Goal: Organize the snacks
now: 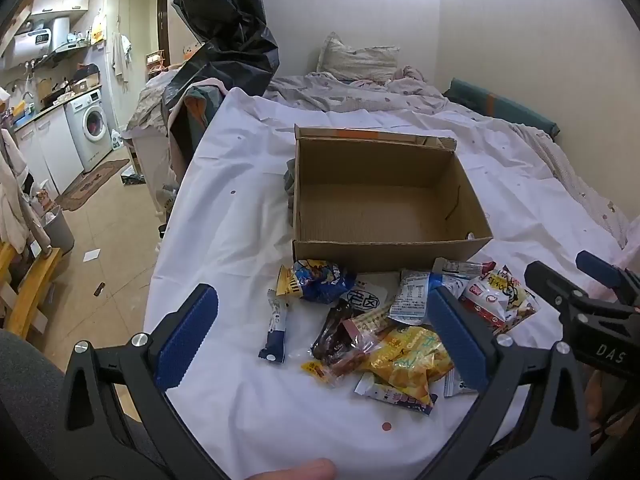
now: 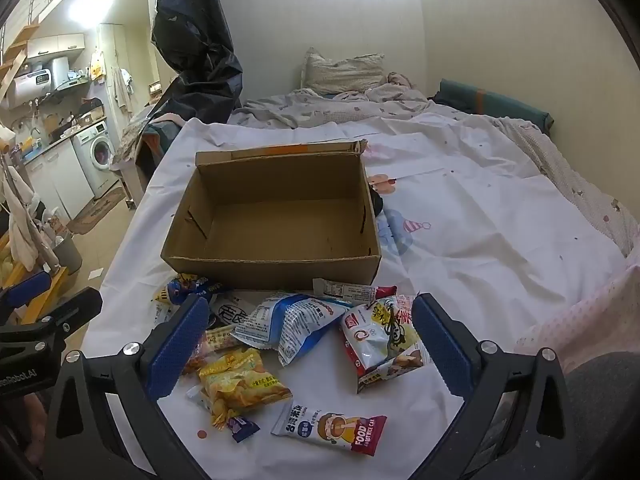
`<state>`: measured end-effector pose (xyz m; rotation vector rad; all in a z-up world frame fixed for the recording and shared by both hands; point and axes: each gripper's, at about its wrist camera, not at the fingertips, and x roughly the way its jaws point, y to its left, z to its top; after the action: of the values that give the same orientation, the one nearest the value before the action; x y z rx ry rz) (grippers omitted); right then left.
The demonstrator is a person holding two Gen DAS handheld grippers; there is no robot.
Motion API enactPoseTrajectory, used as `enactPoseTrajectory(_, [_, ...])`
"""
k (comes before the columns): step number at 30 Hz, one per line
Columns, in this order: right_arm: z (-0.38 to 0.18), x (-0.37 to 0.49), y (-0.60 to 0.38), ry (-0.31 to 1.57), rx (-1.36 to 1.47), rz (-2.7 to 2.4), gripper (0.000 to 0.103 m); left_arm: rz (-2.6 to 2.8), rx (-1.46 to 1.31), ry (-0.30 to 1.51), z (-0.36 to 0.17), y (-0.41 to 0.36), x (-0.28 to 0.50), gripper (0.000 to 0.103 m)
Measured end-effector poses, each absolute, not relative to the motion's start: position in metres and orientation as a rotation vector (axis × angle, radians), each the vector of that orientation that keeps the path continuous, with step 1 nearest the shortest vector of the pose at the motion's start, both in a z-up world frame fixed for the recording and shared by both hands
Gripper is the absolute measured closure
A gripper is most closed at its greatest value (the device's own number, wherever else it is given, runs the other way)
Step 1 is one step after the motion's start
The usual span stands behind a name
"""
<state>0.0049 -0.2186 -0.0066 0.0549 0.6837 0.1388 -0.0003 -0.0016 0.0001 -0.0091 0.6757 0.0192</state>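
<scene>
Lot: assorted snack packets, loose, heaped on a white sheet point(image 1: 224, 208) spread over a bed, all lying near its front edge and just in front of an open cardboard box point(image 1: 380, 196), which stands empty further back toward the middle of the sheet. Contents noted: yellow chip bag point(image 2: 236, 384), crinkled, near the front-left of the heap; blue-and-white bag point(image 2: 296, 320) at centre, puffed; red-and-white bag point(image 2: 384, 340) to the right, partly lying on its neighbours; flat rice-cake bar point(image 2: 332, 432) closest to the front edge, lying apart from the rest; dark blue bag point(image 1: 320, 280) touching the box's front wall; slim white-and-blue stick point(image 1: 276, 328) on the left, lying alone; a brown sausage-type packet point(image 1: 336, 332) in clear film under the pile. Handling, as judged: all light, soft, air-filled or thin foil; surfaces slick and likely to slide or crackle between pads; chips and rice cake would probably crush under a hard squeeze. Best hold appears to be the flat crimped seam at a packet's end or a pinch across its narrow width, starting with the outliers (bar, stick) that overlap nothing. Tools: left gripper point(image 1: 320, 336) with jaws spread wide, nothing between the pads, poised above the heap; right gripper point(image 2: 304, 344) likewise spread wide and empty, tilted down over the same heap. No packet is in the box yet.
</scene>
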Motion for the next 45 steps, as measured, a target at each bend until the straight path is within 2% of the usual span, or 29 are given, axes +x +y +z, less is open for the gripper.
enactPoseTrajectory(45, [-0.006, 0.004, -0.214, 0.664, -0.003, 0.128, 0.000, 0.031, -0.045, 0.686, -0.001, 0.007, 0.000, 0.000])
